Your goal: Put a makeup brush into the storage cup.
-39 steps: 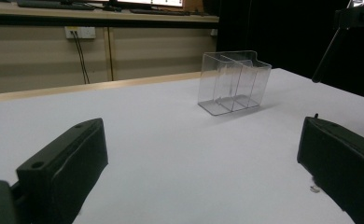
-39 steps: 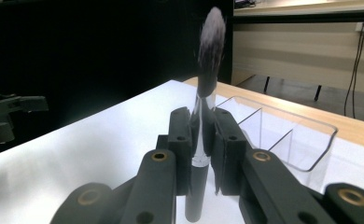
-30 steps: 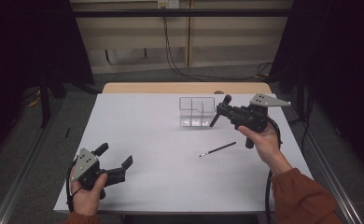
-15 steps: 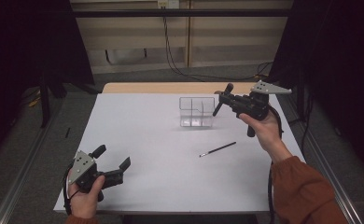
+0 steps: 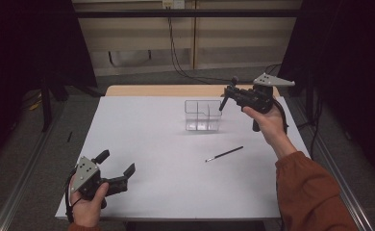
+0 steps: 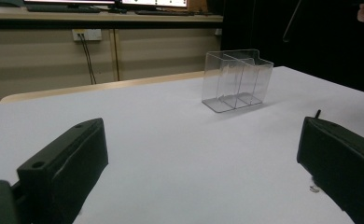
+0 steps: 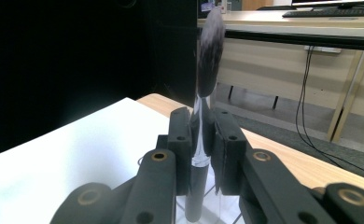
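Observation:
My right gripper (image 5: 228,95) hangs in the air just right of a clear divided organizer (image 5: 203,116), above its far right corner. It is shut on a makeup brush (image 5: 232,83) with a dark handle and a fluffy dark head. In the right gripper view the brush (image 7: 209,51) stands upright between the closed jaws of the gripper (image 7: 202,135). A second, thin brush (image 5: 224,154) lies flat on the white table (image 5: 152,134), right of centre. My left gripper (image 5: 116,169) is open and low at the front left corner, nothing in it. In the left gripper view the organizer (image 6: 236,79) stands ahead.
The wooden far edge of the table (image 5: 171,90) runs behind the organizer. Cables (image 5: 176,53) hang down the back wall. A metal rail (image 5: 17,192) runs along the floor on the left. In the left gripper view the open gripper (image 6: 201,154) frames bare white tabletop.
My right gripper has risen and drawn back toward the table's far right, still holding the brush, now more upright. The left gripper has hardly moved.

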Demonstrator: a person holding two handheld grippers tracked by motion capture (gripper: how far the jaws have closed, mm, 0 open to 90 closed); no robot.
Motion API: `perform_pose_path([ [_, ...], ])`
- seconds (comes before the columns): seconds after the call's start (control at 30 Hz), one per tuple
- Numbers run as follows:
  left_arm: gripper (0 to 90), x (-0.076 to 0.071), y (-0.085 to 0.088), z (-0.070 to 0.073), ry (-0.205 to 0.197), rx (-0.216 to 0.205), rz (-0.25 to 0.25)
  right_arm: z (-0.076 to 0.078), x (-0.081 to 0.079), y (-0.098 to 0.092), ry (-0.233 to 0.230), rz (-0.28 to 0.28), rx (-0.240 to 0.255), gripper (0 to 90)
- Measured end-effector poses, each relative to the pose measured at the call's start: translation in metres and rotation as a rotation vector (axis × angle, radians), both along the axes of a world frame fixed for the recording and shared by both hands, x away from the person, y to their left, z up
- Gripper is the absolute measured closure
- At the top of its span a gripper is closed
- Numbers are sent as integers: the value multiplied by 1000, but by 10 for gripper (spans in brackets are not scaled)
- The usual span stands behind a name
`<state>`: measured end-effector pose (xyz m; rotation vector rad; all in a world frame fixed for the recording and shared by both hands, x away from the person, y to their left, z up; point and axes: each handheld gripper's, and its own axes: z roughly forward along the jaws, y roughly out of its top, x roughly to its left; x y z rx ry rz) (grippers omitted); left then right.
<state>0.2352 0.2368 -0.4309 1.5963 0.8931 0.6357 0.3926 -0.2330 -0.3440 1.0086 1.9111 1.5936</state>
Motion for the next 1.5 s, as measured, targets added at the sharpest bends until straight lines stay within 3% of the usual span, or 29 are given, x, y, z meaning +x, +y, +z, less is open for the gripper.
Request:
perform_pose_path([
  [0.37,18,1,-2,0,-6,13,-11,-5,20,17,14,-13,-42,798],
  [0.67,18,3,-1,-1,-5,9,-9,-15,33,17,46,-30,-48,798],
  [1.23,18,4,-1,-1,-7,6,-10,-30,43,16,114,-36,-51,798],
  [1.5,18,4,-1,-1,-2,14,-11,-37,45,18,124,-32,-60,798],
])
